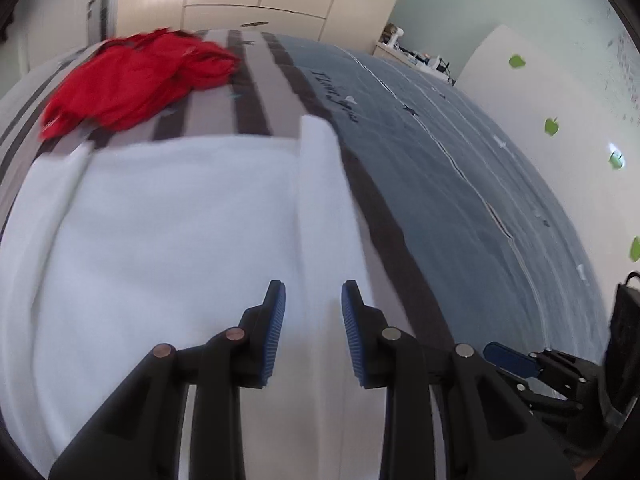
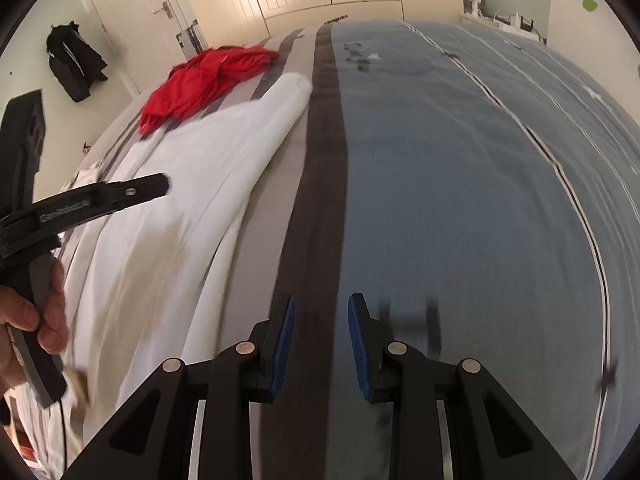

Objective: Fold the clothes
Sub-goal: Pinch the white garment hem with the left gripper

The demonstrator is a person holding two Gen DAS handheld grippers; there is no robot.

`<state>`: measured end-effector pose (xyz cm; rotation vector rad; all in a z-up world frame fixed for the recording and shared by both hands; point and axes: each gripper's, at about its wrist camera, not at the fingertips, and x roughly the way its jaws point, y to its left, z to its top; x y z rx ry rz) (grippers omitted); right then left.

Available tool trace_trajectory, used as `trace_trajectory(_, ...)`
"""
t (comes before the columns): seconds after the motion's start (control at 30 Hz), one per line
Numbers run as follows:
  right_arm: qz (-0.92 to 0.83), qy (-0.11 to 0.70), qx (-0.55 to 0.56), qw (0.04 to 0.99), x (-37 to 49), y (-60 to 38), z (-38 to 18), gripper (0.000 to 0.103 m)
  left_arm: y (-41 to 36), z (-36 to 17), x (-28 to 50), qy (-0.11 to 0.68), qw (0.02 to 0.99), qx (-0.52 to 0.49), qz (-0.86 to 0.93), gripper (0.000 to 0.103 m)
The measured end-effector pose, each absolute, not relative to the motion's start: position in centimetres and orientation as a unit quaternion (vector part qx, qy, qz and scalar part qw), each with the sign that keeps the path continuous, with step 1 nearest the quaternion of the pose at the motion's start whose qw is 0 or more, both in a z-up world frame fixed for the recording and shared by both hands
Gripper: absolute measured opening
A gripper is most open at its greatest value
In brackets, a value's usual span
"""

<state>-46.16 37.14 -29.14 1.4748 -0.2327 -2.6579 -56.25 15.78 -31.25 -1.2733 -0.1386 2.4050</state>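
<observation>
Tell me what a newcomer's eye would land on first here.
The red garment comes first, crumpled at the far left of the striped bedspread. Next is the white garment, spread flat in front of it. The left claw hangs open and empty over the white garment's right edge.

Motion-blurred white garment [image 1: 168, 240], perhaps a shirt, cut off bottom-left.

A striped bed [image 1: 460, 184] carries a white garment [image 1: 180, 232] and a crumpled red garment [image 1: 132, 80].
</observation>
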Motion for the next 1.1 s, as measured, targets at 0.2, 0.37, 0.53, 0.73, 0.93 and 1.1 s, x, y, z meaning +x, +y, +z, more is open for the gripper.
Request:
trace_trajectory(0.2, -0.873, -0.114, 0.474, 0.020, -52.3, 40.3, -30.0, 0.025, 20.9, -31.7, -63.4, -0.010, 0.215, -0.433, 0.875, 0.026)
trace_trajectory(0.37, -0.875, -0.133, 0.466, 0.006, -54.3, 41.9, -30.1, 0.025, 23.1, -33.2, -68.4, 0.001, 0.215, -0.442, 0.871, 0.026)
trace_trajectory(0.53, -0.872, -0.130, 0.472, 0.004, -54.7, 42.8, -30.5, 0.025, 24.5, -34.7, -70.5, 0.043, 0.198, -0.450, 0.869, 0.026)
trace_trajectory(0.73, -0.867, -0.135, 0.479, -0.002, -55.0, 44.1, -31.1, 0.025, 24.9, -35.8, -71.0, 0.069, 0.181, -0.448, 0.873, 0.026)
trace_trajectory(0.93, -0.866, -0.137, 0.481, -0.002, -55.8, 44.7, -31.6, 0.025, 24.3, -35.7, -70.7, 0.057, 0.183, -0.440, 0.877, 0.010)
trace_trajectory(1.1, -0.864, -0.142, 0.483, -0.001, -56.2, 45.0, -31.8, 0.025, 23.0, -34.7, -70.7, 0.028, 0.190, -0.435, 0.879, 0.009)
